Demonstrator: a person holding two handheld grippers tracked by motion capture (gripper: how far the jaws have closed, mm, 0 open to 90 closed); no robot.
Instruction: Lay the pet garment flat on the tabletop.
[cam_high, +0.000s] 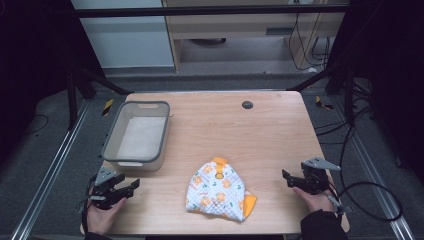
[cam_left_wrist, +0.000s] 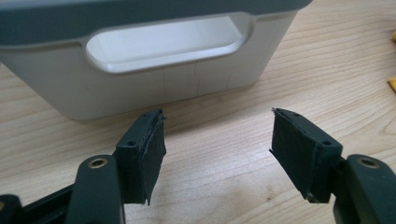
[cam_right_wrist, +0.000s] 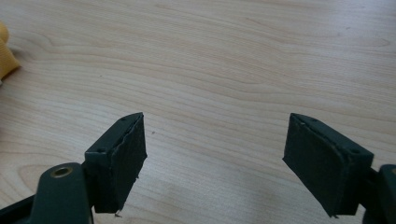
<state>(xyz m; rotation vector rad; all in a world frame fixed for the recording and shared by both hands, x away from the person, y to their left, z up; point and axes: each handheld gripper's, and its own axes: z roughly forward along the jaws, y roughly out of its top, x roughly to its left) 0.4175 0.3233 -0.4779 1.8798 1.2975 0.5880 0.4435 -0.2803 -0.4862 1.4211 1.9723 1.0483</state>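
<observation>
Resting apart, jaws of left gripper (cam_high: 131, 186) and right gripper (cam_high: 286, 177) gape empty; high view adds garment (cam_high: 218, 190); left gripper view, bin handle (cam_left_wrist: 166, 42).

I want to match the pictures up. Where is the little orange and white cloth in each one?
High view: the cloth lies crumpled near the table's front edge, between the two grippers.
Left gripper view: an orange bit pokes in at the right edge.
Right gripper view: an orange corner sits at the left edge.
Shared landmark: the wooden table under it in every view.
</observation>
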